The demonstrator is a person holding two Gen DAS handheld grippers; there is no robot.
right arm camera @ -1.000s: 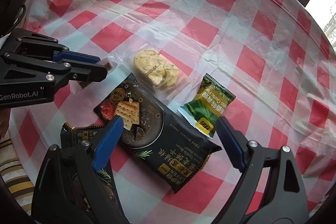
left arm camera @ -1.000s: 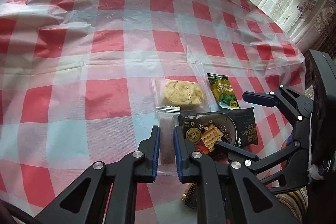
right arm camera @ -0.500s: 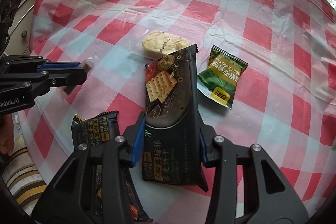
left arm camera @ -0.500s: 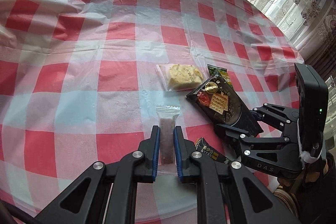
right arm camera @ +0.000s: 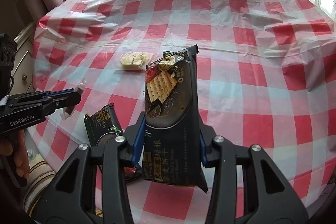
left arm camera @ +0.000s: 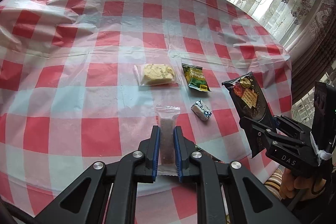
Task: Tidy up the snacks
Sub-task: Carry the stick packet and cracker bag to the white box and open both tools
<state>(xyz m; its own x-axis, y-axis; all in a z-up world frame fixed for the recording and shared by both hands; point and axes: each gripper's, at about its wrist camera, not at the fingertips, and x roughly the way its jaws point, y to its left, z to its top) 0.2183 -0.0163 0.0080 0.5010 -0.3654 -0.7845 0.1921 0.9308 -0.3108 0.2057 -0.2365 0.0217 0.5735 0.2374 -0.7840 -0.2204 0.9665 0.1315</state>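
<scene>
My left gripper (left arm camera: pixel 167 140) is shut on a clear-wrapped brown snack bar (left arm camera: pixel 167 138) and holds it above the checked table; it also shows at the left of the right wrist view (right arm camera: pixel 71 98). My right gripper (right arm camera: pixel 171 140) is shut on a black cracker packet (right arm camera: pixel 172 114), lifted upright off the table; it shows at the right of the left wrist view (left arm camera: pixel 250 102). On the cloth lie a clear-bagged yellow biscuit (left arm camera: pixel 157 75), a green packet (left arm camera: pixel 196 79) and a small blue-and-white candy (left arm camera: pixel 201 112). A second black cracker packet (right arm camera: pixel 104 121) lies near the table's front edge.
The round table carries a red-and-white checked plastic cloth (left arm camera: pixel 100 49) with wrinkles at the far left. Curtains (left arm camera: pixel 315 20) and a window stand behind it. A striped seat cushion (right arm camera: pixel 40 180) is below the table's edge.
My right gripper has closed on the black cracker packet and lifted it upright off the table, uncovering the small candy. My left gripper has pulled back and up with the brown bar.
</scene>
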